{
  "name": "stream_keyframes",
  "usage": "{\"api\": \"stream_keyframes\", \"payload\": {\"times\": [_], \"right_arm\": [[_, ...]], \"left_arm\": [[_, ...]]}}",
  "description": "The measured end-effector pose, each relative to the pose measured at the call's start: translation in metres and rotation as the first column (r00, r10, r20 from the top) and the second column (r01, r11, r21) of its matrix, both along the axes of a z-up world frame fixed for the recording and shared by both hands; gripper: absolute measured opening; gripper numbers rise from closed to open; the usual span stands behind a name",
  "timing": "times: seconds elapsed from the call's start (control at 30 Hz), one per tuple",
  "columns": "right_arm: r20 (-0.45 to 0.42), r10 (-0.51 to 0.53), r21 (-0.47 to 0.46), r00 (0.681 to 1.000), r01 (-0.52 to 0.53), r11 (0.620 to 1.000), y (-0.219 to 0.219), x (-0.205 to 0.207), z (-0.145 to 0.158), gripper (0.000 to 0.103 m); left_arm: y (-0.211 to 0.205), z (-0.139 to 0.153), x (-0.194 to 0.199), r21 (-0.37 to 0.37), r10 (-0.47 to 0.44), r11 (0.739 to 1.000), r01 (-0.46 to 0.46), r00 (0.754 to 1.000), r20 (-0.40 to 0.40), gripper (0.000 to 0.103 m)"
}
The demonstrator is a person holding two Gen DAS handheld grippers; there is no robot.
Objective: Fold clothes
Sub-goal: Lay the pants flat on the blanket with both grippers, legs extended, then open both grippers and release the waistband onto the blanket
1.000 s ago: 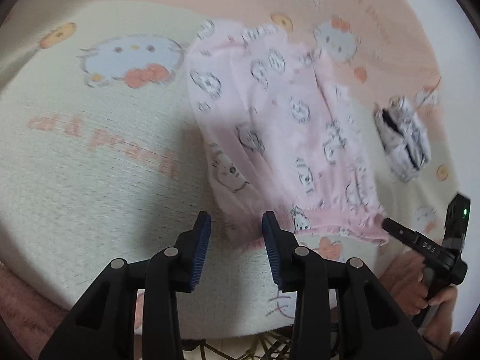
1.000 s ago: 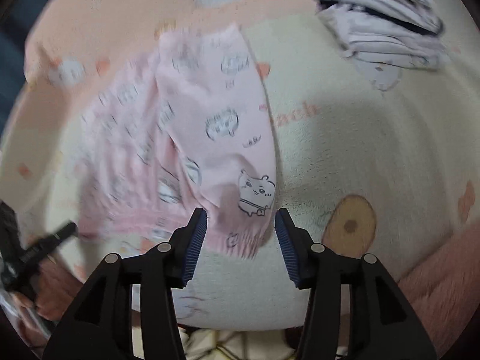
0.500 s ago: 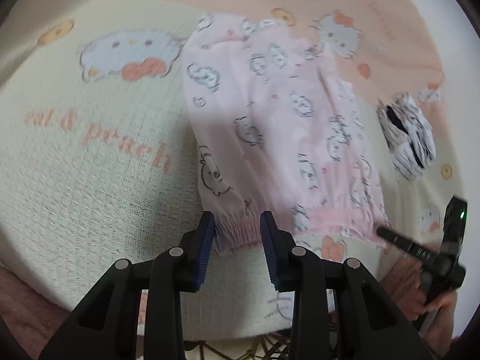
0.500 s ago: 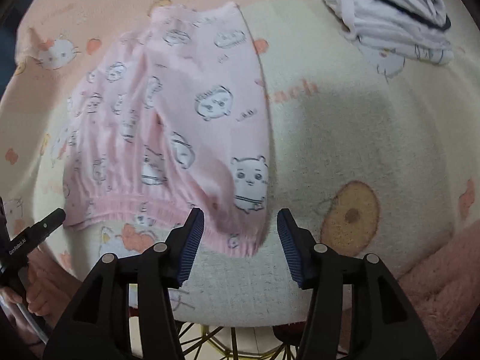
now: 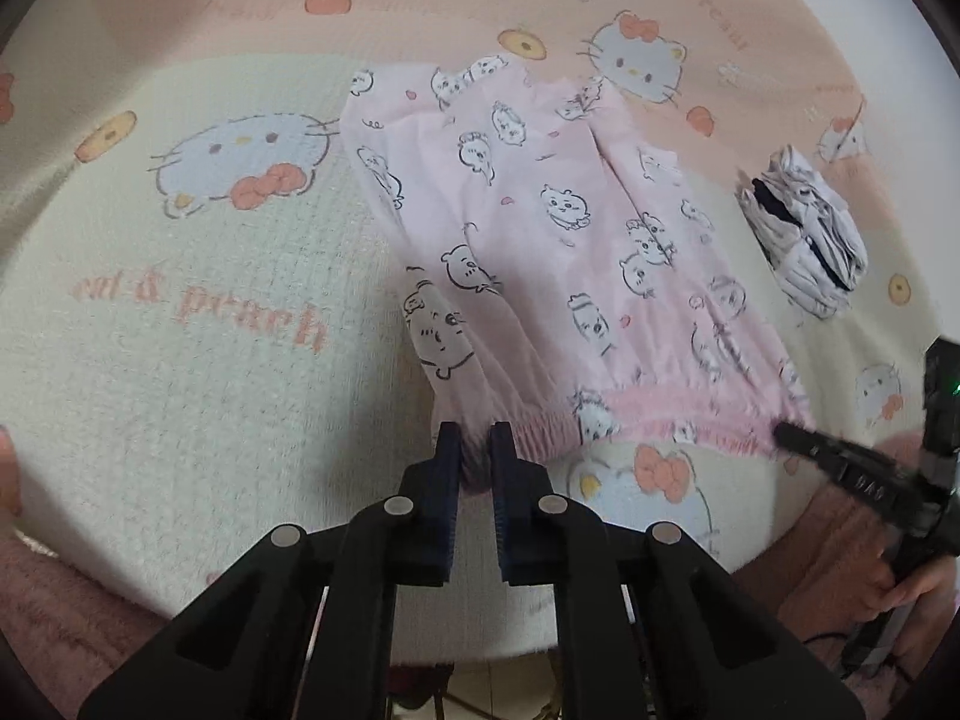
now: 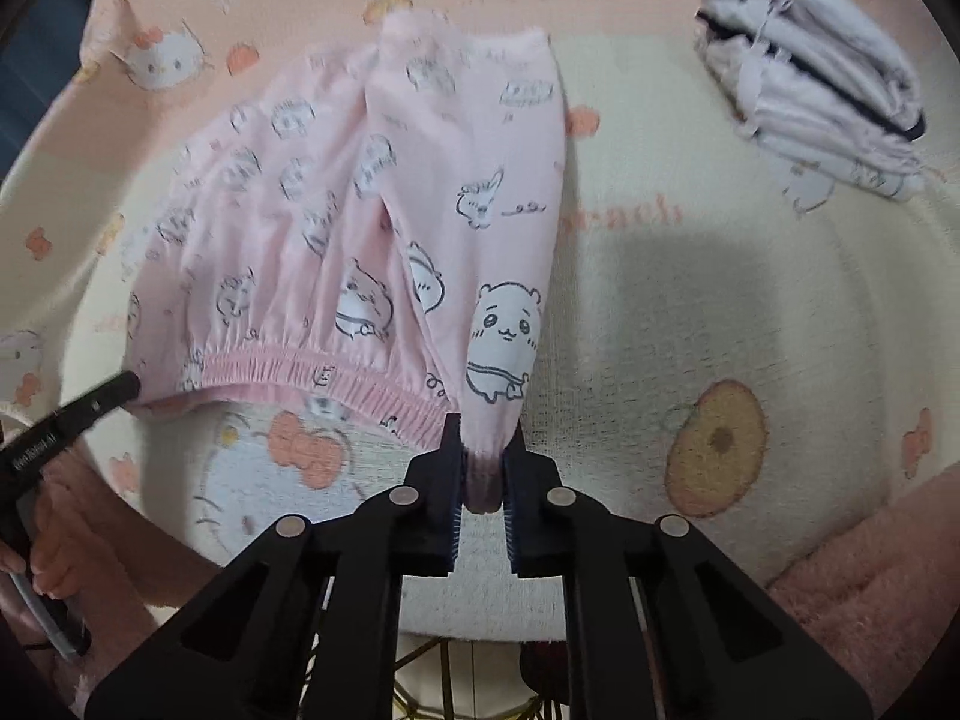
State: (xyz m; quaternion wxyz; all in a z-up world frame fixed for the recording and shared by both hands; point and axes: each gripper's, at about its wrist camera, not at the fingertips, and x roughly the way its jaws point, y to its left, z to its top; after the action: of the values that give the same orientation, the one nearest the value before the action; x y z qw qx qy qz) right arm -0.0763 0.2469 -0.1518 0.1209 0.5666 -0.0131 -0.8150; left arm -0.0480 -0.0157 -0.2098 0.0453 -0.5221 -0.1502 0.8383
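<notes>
Pink cartoon-print pants lie spread on cat-print blanket, elastic waistband toward cameras. Left gripper clenched on waistband corner beside one leg. Right gripper clenched on opposite corner, fabric bunched between blue pads. Folded white garment lies well apart, far right on blanket.

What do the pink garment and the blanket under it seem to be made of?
The pink garment looks like thin, soft woven or knit cotton with a matte finish: it creases finely and gathers at an elastic band. The blanket looks like thick, fuzzy knit or towelling, from its grid-like nap. Neither is certain.
</notes>
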Motion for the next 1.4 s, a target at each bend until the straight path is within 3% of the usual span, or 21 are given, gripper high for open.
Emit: {"api": "stream_keyframes", "payload": {"times": [0.13,0.27,0.43,0.57,0.7,0.77,0.83,0.9,1.0,1.2,1.33,1.4], "right_arm": [[-0.087,0.035,-0.03,0.996,-0.038,0.999,-0.006,0.009,0.035,0.01],[-0.069,0.066,-0.009,0.995,-0.067,0.998,-0.021,0.009,0.022,0.01],[0.027,0.025,0.012,0.999,-0.026,1.0,-0.024,0.004,-0.002,0.01],[0.056,-0.018,0.036,0.998,0.016,0.999,-0.019,0.008,-0.006,0.01],[0.183,-0.059,0.051,0.981,0.05,0.997,-0.014,-0.008,-0.033,0.013],[0.221,-0.082,0.043,0.972,0.075,0.996,-0.009,-0.012,-0.037,0.016],[0.161,-0.093,0.025,0.983,0.09,0.996,-0.005,-0.008,-0.022,0.029],[0.061,-0.087,0.008,0.994,0.086,0.996,-0.006,-0.003,-0.001,0.034],[-0.046,-0.049,0.002,0.998,0.049,0.999,-0.013,0.0,0.021,0.035],[0.003,0.046,-0.058,0.999,-0.046,0.997,-0.034,-0.047,0.033,0.035],[-0.013,0.033,-0.05,0.999,-0.034,0.998,-0.037,-0.099,0.042,0.041],[-0.012,0.029,-0.024,1.0,-0.03,0.999,-0.04,-0.127,0.035,0.042]], "left_arm": [[-0.009,0.018,0.017,-0.029,-0.017,0.999,0.016,1.0,-0.014,0.01],[-0.016,0.028,0.027,-0.044,-0.015,0.999,0.015,1.0,-0.005,0.01],[-0.005,0.015,0.025,-0.054,-0.052,0.997,0.056,0.996,0.075,0.011],[0.003,0.006,0.022,-0.127,-0.074,0.988,0.09,0.99,0.123,0.02],[-0.002,-0.009,0.012,-0.139,-0.032,0.988,0.06,0.98,0.195,0.025],[-0.011,0.004,0.013,-0.116,0.001,0.993,0.017,0.989,0.149,0.025],[-0.02,0.019,0.017,-0.087,0.028,0.996,-0.021,0.996,0.088,0.026],[-0.028,0.028,0.016,-0.068,0.04,0.997,-0.036,0.997,0.06,0.026],[-0.024,0.03,0.001,-0.071,0.01,0.997,-0.004,0.996,0.088,0.026],[-0.021,0.051,-0.052,-0.109,-0.044,0.992,0.055,0.994,0.098,0.026],[-0.044,0.054,-0.107,-0.176,0.004,0.984,0.005,0.999,0.05,0.026],[-0.062,0.043,-0.137,-0.156,0.047,0.987,-0.039,0.998,0.048,0.026]]}}
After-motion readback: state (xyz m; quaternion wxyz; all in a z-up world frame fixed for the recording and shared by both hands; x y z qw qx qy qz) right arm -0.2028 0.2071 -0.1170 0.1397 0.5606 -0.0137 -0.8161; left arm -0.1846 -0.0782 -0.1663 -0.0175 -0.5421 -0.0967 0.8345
